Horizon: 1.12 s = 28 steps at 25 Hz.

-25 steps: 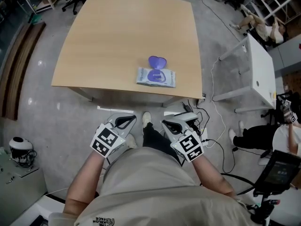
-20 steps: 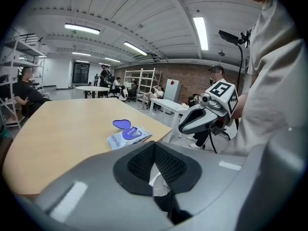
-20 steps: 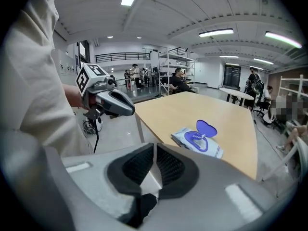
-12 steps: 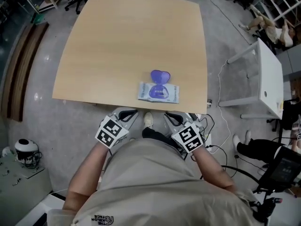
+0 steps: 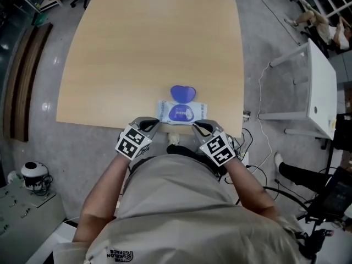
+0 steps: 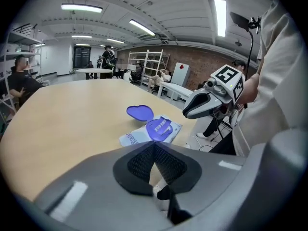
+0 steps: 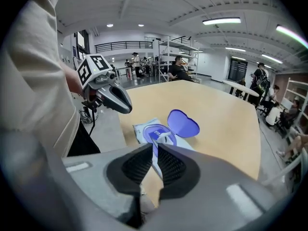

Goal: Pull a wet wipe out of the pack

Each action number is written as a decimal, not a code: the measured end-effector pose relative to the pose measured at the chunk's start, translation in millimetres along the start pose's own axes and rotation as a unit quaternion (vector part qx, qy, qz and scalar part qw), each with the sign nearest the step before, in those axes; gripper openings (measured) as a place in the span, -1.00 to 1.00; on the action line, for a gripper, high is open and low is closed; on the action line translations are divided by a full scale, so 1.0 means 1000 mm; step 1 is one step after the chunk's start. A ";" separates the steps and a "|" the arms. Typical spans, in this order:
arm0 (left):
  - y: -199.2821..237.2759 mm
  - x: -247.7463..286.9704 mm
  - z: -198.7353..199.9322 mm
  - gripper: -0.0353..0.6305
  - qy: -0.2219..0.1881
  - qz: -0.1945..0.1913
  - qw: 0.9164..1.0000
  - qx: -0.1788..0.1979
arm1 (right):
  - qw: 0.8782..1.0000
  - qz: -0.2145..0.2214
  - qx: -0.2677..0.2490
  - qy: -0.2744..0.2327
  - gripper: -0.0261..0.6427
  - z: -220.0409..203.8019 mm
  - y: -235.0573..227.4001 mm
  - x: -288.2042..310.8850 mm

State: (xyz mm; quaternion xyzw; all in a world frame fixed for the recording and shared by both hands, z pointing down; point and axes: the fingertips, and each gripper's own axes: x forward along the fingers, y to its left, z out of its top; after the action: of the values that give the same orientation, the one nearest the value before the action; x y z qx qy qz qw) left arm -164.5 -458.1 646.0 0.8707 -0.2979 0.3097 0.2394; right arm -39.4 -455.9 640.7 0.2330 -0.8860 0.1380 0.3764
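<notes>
Because the soft pale-blue plastic pack of wet wipes (image 5: 193, 113) lies flat at lower centre of the head view, just inside the near edge of the light wooden table (image 5: 137, 48), it likely weighs little and may slide or lift when tugged. Its purple heart-shaped lid (image 5: 183, 93) stands open — the limp sheet is best pinched at the small white tuft (image 7: 162, 135) showing there. The left gripper (image 5: 152, 124) is closed on nothing, the right gripper (image 5: 200, 126) all but closed, empty; bare tabletop fills the upper frame.
</notes>
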 end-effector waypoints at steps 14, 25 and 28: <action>0.017 0.000 -0.054 -0.88 0.068 0.010 0.997 -0.023 | 0.999 0.038 -0.028 0.025 -0.78 0.009 0.026 0.035; 0.022 -0.009 -0.069 -0.88 0.079 0.018 0.997 -0.018 | 0.997 0.063 -0.038 0.040 -0.78 0.017 0.051 0.054; 0.023 -0.010 -0.070 -0.88 0.081 0.022 0.996 -0.016 | 0.997 0.062 -0.037 0.037 -0.79 0.018 0.052 0.054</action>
State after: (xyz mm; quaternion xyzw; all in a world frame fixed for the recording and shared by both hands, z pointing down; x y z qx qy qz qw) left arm -214.1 -428.5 693.1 0.8321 -0.3017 0.3795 0.2696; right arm -110.2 -436.0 664.1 0.1586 -0.8884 0.1370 0.4084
